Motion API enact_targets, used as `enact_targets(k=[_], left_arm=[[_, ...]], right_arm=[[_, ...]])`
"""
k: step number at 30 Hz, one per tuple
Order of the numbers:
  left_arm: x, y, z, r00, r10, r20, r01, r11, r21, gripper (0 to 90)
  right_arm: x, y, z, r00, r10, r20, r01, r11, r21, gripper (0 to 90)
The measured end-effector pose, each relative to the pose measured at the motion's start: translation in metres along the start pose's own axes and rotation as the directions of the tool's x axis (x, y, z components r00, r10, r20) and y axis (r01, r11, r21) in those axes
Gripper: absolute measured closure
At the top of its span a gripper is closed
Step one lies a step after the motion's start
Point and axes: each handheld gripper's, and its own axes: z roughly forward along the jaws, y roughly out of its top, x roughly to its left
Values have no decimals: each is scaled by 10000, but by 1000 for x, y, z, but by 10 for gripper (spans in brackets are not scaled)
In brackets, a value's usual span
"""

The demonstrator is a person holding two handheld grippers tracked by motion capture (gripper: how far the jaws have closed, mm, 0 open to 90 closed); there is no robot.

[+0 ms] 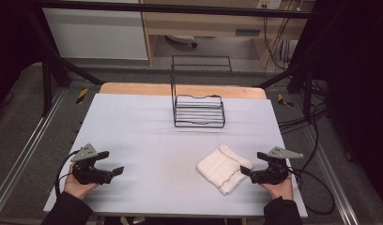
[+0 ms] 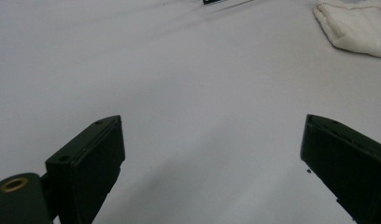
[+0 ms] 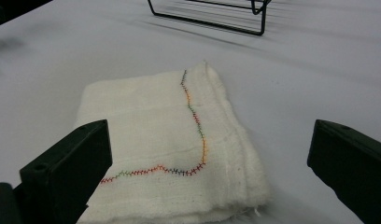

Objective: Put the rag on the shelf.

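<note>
A folded white cloth with a multicoloured stitched line lies on the pale table, right of centre near the front. My right gripper is open at the cloth's right edge, held in a hand. In the right gripper view the cloth lies just ahead of and between the wide-apart jaws of my right gripper, and the pads do not press on it. My left gripper is open at the front left, over bare table. In the left gripper view, my left gripper has nothing between its jaws, and the cloth is far off.
A black wire rack with a tall back frame stands at the table's far middle; its base is beyond the cloth in the right gripper view. Cables trail off the table's right side. Dark frame posts stand at both far corners.
</note>
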Motion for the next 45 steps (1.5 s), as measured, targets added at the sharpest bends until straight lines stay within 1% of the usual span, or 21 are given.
enact_targets(k=[5,12,14,15,20,23,26,27,28,29,31,32,33,34,35,38,40,41,42,44,45], left_arm=[[1,0,0,10000,-15,-50,15,10000,44,63],[1,-1,0,10000,-22,-67,22,10000,43,64],[1,-2,-1,10000,25,-86,-25,10000,75,64],[2,-2,-2,9999,-70,-78,70,10000,8,64],[2,-2,-1,9999,-80,-122,80,10000,31,64],[1,-2,-1,9999,-86,-124,87,10000,36,64],[1,-2,-1,9999,-74,-145,75,9999,67,64],[1,-2,-1,9998,-96,-156,97,9999,43,64],[1,-2,-1,9998,-96,-156,96,9999,44,64],[1,-2,-1,9998,-78,-161,79,9999,66,64],[0,-2,-1,9998,-61,-183,63,9999,82,64],[0,-2,-1,9998,-34,-205,36,9999,103,64],[0,-2,-1,9998,-34,-205,36,9999,103,64],[0,-2,-2,9998,-42,-217,44,9999,97,65],[0,-2,-2,9998,-42,-217,44,9999,97,64],[0,-2,-2,9997,-39,-253,42,9999,112,65],[0,-2,-2,9996,-22,-293,26,9999,142,65],[0,-2,-2,9996,-22,-293,26,9999,142,65],[0,-2,-1,9995,-23,-315,28,9999,148,65],[0,-2,-1,9995,-37,-323,43,9998,168,66],[0,-2,-1,9995,-37,-323,43,9998,168,66]], right_arm=[[0,1,0,10000,-72,60,72,10000,25,4],[6,3,3,9998,-141,138,138,9997,194,4],[10,6,5,9995,-227,212,220,9993,304,4],[11,7,5,9996,-246,171,241,9993,303,5],[19,11,11,9994,-346,91,342,9988,362,11],[25,13,15,9990,-421,156,413,9980,475,25],[33,16,20,9987,-507,39,504,9972,551,42],[33,16,20,9987,-507,39,504,9972,551,42],[39,18,25,9980,-623,55,618,9960,649,58],[39,18,25,9980,-623,55,618,9960,649,58],[49,21,32,9971,-753,78,743,9930,917,89],[52,21,35,9967,-810,48,802,9921,962,101],[52,21,35,9967,-810,48,802,9921,962,101],[59,22,41,9956,-926,-137,936,9889,1157,140],[62,22,44,9950,-975,-205,993,9871,1255,154],[72,23,52,9929,-1062,-531,1128,9832,1437,218],[78,24,57,9893,-1328,-609,1406,9786,1502,258],[78,24,57,9893,-1328,-609,1406,9786,1502,258],[84,24,61,9867,-1404,-818,1518,9761,1552,309],[89,24,67,9838,-1566,-876,1699,9700,1740,346],[89,24,67,9838,-1566,-876,1699,9700,1740,346]])
